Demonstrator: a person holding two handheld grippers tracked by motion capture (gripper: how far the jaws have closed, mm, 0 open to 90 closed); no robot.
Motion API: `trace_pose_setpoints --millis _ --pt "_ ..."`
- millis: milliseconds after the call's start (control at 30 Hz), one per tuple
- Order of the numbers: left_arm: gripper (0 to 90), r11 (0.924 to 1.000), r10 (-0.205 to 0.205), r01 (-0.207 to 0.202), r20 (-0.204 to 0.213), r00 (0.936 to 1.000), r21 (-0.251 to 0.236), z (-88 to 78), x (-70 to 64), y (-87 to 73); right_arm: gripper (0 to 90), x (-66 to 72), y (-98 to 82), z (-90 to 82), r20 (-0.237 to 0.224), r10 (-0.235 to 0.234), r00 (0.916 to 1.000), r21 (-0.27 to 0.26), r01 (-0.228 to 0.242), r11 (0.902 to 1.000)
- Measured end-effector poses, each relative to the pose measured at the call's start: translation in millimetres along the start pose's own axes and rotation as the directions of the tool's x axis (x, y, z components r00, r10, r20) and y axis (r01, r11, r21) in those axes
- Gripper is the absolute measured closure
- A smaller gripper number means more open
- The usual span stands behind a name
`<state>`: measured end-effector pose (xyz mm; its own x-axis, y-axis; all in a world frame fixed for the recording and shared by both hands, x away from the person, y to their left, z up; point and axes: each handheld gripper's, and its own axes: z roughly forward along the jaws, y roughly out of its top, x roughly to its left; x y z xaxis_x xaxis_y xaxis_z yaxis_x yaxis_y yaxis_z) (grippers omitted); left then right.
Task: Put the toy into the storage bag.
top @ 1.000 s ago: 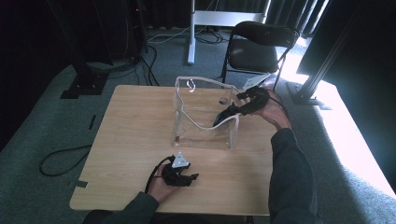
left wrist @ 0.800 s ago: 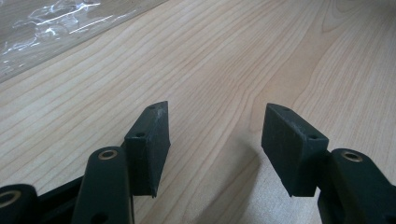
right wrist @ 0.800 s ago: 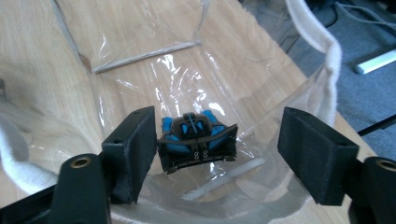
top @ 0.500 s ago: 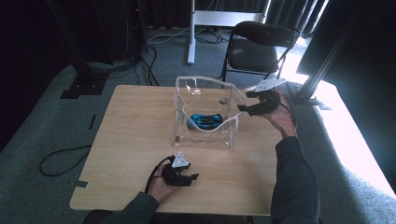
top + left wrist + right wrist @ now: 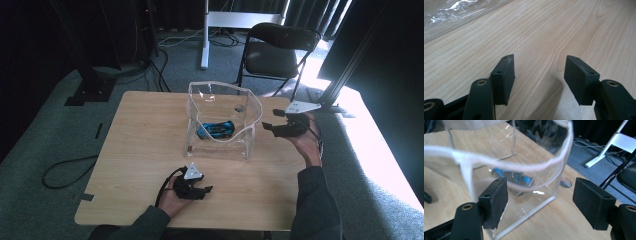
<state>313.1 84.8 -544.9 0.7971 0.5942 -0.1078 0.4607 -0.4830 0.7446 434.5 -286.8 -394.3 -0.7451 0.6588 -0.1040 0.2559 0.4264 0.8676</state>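
Note:
A clear plastic bag (image 5: 196,118) with a white rim stands upright and open-topped in the middle of the wooden table (image 5: 140,140). Inside it, on the bottom, lies a blue toy car (image 5: 216,129). My right gripper (image 5: 267,127) hovers just right of the bag, jaws open and empty, pointing at its side wall. In the right gripper view the bag's rim (image 5: 554,161) curves in front of the right gripper (image 5: 541,200), with the car (image 5: 511,176) behind the plastic. My left gripper (image 5: 202,191) rests near the table's front edge, open. In the left gripper view the left gripper (image 5: 539,75) holds nothing over bare wood.
A black folding chair (image 5: 280,52) stands behind the table, with a white stand foot (image 5: 235,20) and floor cables (image 5: 65,167) around. A dark frame post (image 5: 350,65) rises at the right. A small round mark (image 5: 566,182) sits on the table beyond the bag.
My right gripper has drawn out of the bag and moved right and slightly down. The blue car now lies uncovered on the bag's bottom. The left gripper has stayed put.

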Motion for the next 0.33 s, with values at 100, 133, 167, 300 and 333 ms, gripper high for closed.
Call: trace_pose_setpoints --millis 100,133,167,300,333 --pt "42.2 1.0 0.0 0.0 0.0 1.0 0.0 0.0 0.0 0.0 27.2 9.7 -15.1 3.2 -0.009 0.012 0.9999 -0.001 -0.012 0.9999" --pt "42.2 1.0 0.001 -0.001 -0.001 1.0 0.0 0.0 0.0 0.0 27.2 11.7 -18.0 3.7 -0.013 0.019 0.9997 -0.005 -0.019 0.9998" --pt "42.2 1.0 0.002 -0.002 -0.001 1.0 0.0 0.0 0.2 0.0 27.2 14.5 -21.7 4.6 -0.015 0.021 0.9997 -0.007 -0.021 0.9998" --pt "42.2 1.0 0.003 -0.003 -0.001 1.0 0.0 0.0 0.2 0.0 27.0 24.7 -35.7 5.9 -0.004 0.036 0.9993 -0.006 -0.036 0.9993" --pt "42.2 1.0 0.004 -0.004 0.0 1.0 0.001 -0.2 0.4 0.0 27.0 26.8 -39.8 6.2 -0.004 0.05 0.9988 -0.006 -0.05 0.9988"
